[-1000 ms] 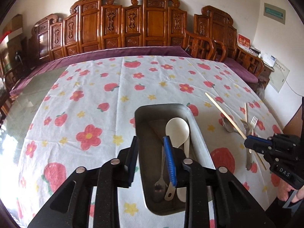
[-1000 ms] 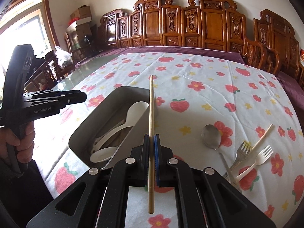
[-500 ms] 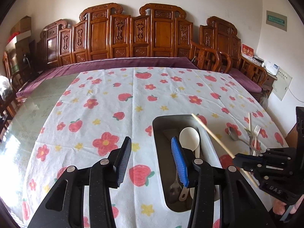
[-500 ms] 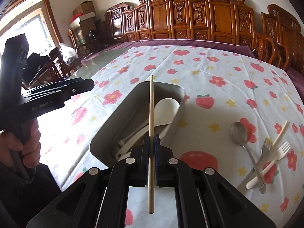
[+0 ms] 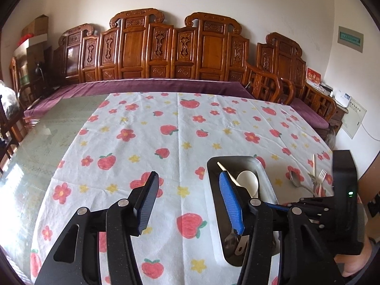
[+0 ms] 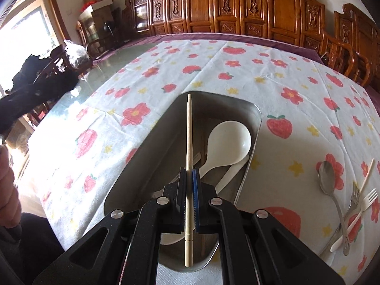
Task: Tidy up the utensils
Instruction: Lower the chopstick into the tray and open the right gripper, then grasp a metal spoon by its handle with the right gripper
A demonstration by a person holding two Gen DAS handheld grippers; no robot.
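Observation:
My right gripper (image 6: pixel 189 173) is shut on a wooden chopstick (image 6: pixel 189 137) and holds it lengthwise over the grey metal tray (image 6: pixel 152 147). The tray holds a white spoon (image 6: pixel 228 140) and other utensils. In the left wrist view the tray (image 5: pixel 211 190) lies at the lower right, with the chopstick (image 5: pixel 228 173), the white spoon (image 5: pixel 248 180) and a metal spoon (image 5: pixel 230 238) in or over it. My left gripper (image 5: pixel 187 199) is open and empty, raised just left of the tray. The right gripper (image 5: pixel 308 204) shows at the right there.
A metal spoon (image 6: pixel 329 180), a metal fork (image 6: pixel 351 204), a white plastic fork (image 6: pixel 363 204) and a second chopstick (image 6: pixel 367 175) lie on the flowered tablecloth (image 6: pixel 296 76) right of the tray. Carved wooden chairs (image 5: pixel 166 47) stand along the far side. Bare glass tabletop (image 5: pixel 47 130) lies at the left.
My left gripper has risen and pulled back left from over the tray, its jaws wider. My right gripper has carried the chopstick left and down over the tray.

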